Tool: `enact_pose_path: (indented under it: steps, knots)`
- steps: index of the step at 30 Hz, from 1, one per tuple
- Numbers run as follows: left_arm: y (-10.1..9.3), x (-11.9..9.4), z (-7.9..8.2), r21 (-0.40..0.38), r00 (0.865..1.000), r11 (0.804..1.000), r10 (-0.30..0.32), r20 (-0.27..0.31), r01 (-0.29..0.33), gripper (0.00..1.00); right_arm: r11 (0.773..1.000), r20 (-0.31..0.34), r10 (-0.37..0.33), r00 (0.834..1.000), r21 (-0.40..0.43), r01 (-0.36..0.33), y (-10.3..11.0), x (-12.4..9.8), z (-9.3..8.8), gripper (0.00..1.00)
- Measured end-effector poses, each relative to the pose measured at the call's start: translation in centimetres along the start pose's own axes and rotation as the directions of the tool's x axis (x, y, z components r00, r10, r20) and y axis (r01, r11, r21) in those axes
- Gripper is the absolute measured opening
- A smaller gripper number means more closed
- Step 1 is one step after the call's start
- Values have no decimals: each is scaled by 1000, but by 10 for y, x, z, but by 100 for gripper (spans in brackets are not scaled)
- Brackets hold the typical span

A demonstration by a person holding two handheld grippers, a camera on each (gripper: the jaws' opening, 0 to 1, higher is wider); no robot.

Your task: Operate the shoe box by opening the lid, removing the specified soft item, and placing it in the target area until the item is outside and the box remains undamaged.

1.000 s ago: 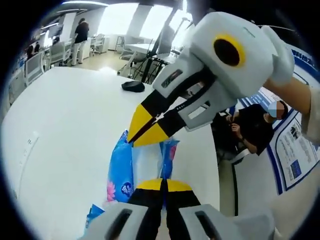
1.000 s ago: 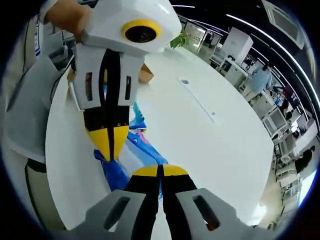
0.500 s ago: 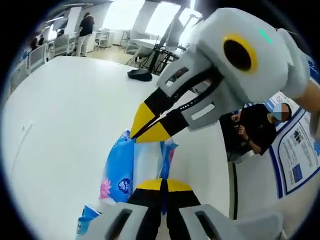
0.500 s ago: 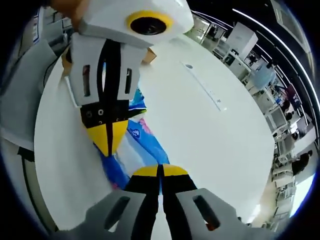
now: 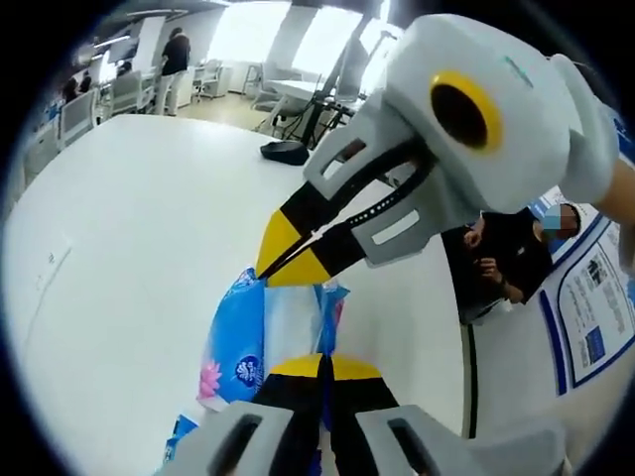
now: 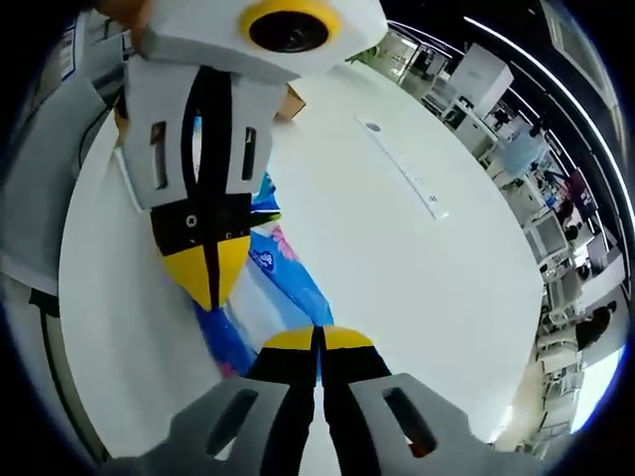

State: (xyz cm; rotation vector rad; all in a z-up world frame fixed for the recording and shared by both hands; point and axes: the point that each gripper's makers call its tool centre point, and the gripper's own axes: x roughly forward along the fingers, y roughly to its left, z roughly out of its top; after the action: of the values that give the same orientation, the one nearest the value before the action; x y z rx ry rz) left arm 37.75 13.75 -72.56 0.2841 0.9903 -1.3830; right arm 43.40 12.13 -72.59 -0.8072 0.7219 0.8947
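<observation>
While both claws pinch the blue tissue pack (image 5: 260, 332) — left claw (image 5: 320, 365), right claw (image 6: 319, 340) — it spans them.

big white table (image 5: 129, 258), with a blue tissue pack (image 5: 241, 342) lying flat on it and a dark mouse-looking thing (image 5: 285, 152) farther back

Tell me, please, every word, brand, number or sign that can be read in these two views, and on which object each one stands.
No text can be read.
Blue tissue pack: a round logo and a pink flower, lettering too blurred to read.
Wall poster: blue and white panels, print too small.
Long strip on the white table: marks too small to read.
</observation>
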Motion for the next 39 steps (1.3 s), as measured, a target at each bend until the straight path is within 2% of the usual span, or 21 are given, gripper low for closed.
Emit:
enact_pose_path:
  steps: [5, 11, 18, 22, 25, 27, 30, 32, 39]
  knots:
    - [-5, 1, -2, -20, 1000, 1000, -17, -1, 17, 4, 1000, -8, 6, 1000, 11, -6, 2, 0, -1, 0]
    - [-8, -4, 0, 43, 1000, 999, 11, -3, -11, 10, 1000, -19, 6, 1000, 18, -6, 5, -3, -4, 1]
    - [-7, -19, 2, 106, 998, 993, 55, -7, -54, 16, 999, -9, -4, 1000, 34, 4, 5, -15, 2, 5]
    - [-9, -30, 6, 104, 998, 993, 61, 15, -62, 19, 998, 6, -11, 1000, 55, 11, 5, -20, 7, 10]
    - [-10, -37, 5, 114, 998, 991, 66, 12, -67, 22, 998, 8, -24, 1000, 67, 23, 6, -22, 8, 12]
    - [-7, -46, 3, 140, 996, 986, 92, 9, -93, 23, 997, 17, -32, 999, 72, 31, 8, -25, 12, 13]
    - [1, -64, 10, 123, 988, 982, 140, 62, -147, 23, 997, 34, -30, 999, 78, 27, 11, -28, 18, 18]
    - [0, -72, 10, 104, 988, 984, 135, 74, -142, 25, 996, 39, -34, 999, 85, 31, 14, -31, 22, 20]
    - [0, -107, 5, 95, 976, 976, 182, 117, -194, 28, 994, 82, -44, 996, 104, 35, 22, -45, 43, 27]
